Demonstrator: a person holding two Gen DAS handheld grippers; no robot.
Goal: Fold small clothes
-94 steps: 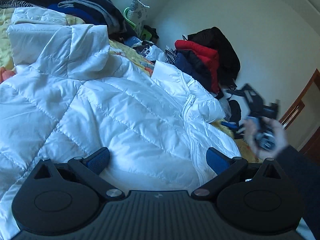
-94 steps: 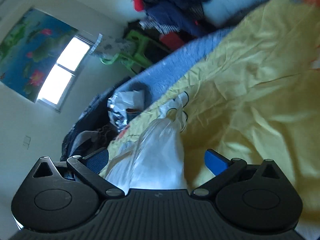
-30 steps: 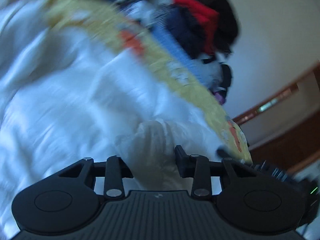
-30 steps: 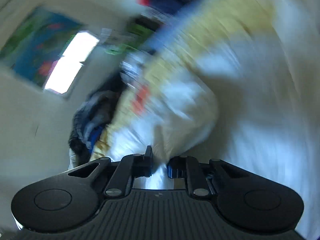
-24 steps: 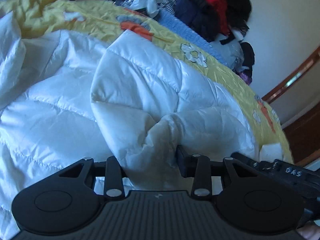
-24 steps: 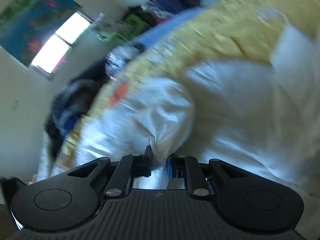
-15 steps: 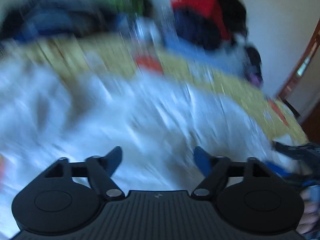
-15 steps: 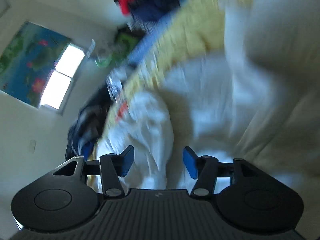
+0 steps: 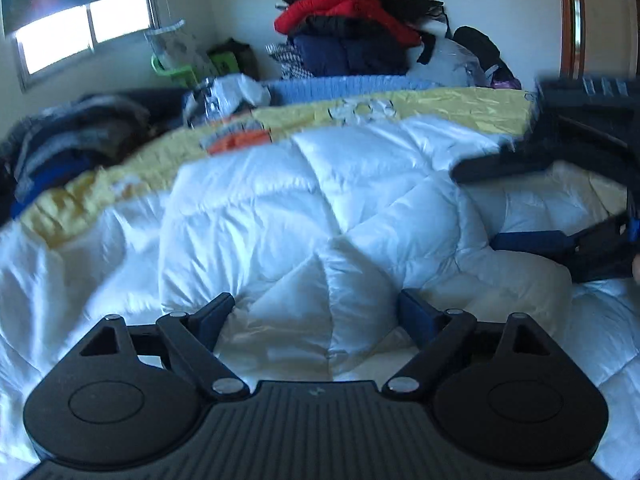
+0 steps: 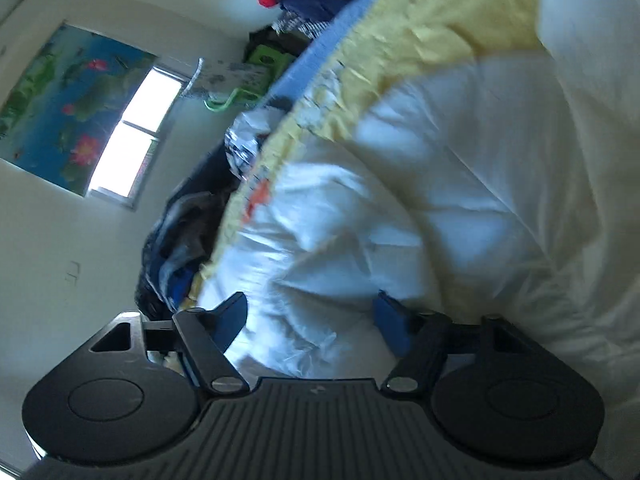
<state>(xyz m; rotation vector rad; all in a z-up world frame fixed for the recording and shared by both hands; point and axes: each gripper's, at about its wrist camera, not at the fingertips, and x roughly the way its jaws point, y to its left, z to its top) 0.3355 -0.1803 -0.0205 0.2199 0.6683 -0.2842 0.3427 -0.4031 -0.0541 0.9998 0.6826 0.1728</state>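
Note:
A white quilted puffer jacket [image 9: 320,200] lies spread on the yellow bed sheet [image 9: 440,108], with one part folded over onto itself. My left gripper [image 9: 316,312] hangs low over the near fold with its jaws opening; the puffy fabric bulges between the pads, which do not press on it. In the left wrist view my right gripper [image 9: 476,206] reaches in from the right over the jacket. In its own view the right gripper [image 10: 310,308] also has its jaws opening, with white jacket [image 10: 440,200] fabric loose between the blue pads.
A heap of red, black and navy clothes [image 9: 352,20] is stacked against the far wall behind a blue blanket [image 9: 340,84]. Dark clothes [image 9: 72,136] are piled at the left of the bed. A green plastic chair [image 9: 176,68], a window [image 9: 80,28] and a wooden door frame [image 9: 568,16] stand beyond.
Both grippers were shut on bunches of the white jacket a second ago. Both have let go, their jaws have spread, and the folded part now rests on the jacket.

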